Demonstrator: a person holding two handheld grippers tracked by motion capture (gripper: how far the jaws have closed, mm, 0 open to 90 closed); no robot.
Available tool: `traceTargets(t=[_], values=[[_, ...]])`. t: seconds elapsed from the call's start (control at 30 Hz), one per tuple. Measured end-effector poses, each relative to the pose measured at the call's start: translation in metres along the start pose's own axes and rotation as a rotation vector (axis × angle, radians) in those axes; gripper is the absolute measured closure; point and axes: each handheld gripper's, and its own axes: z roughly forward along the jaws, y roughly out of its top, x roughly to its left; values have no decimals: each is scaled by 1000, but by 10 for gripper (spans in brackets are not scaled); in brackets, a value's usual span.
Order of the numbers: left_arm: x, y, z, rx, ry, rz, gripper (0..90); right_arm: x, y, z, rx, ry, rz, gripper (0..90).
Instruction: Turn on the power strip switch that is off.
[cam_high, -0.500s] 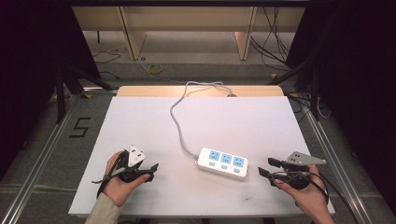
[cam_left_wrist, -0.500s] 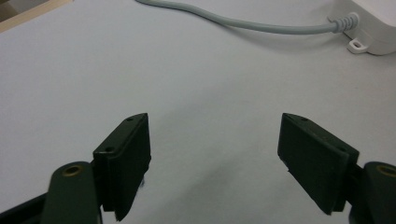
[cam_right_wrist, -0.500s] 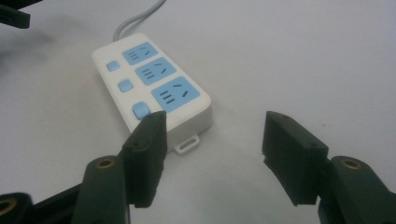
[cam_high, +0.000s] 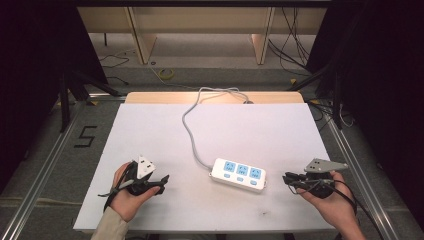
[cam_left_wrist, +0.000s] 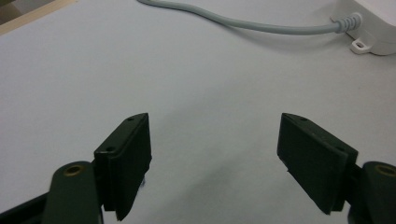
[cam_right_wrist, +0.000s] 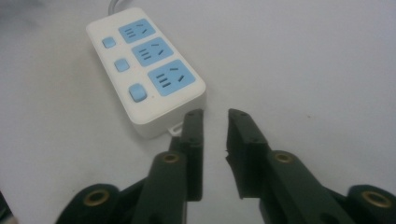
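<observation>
Power strip (cam_high: 238, 174) mid-worktop (cam_high: 150, 125); left tongs (cam_left_wrist: 215, 158) spread wide left of it, right tongs (cam_right_wrist: 215, 126) narrowly parted, empty, just right; bare surface around.

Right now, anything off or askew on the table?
Nothing stands out. The power strip lies flat, slightly diagonal, intact, its cord trailing off the far edge. Both grippers, left and right, hover with nothing between their jaws.

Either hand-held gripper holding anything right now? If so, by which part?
Nothing held. Left hand-held gripper is wide open over bare table; right hand-held gripper is slightly open, empty, short of the power strip.
</observation>
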Motion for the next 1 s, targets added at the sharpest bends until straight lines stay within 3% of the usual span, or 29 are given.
traceTargets(t=[0.1, 0.57, 1.0], values=[[0, 0, 0, 0, 1, 0, 259, 0, 3, -1, 18, -2, -8, 900], [-1, 0, 0, 4, -2, 12, 260, 6, 23, 8, 152, 30, -51, 900], [-1, 1, 0, 0, -5, 4, 258, 15, 44, 20, 205, 58, -85, 900]])
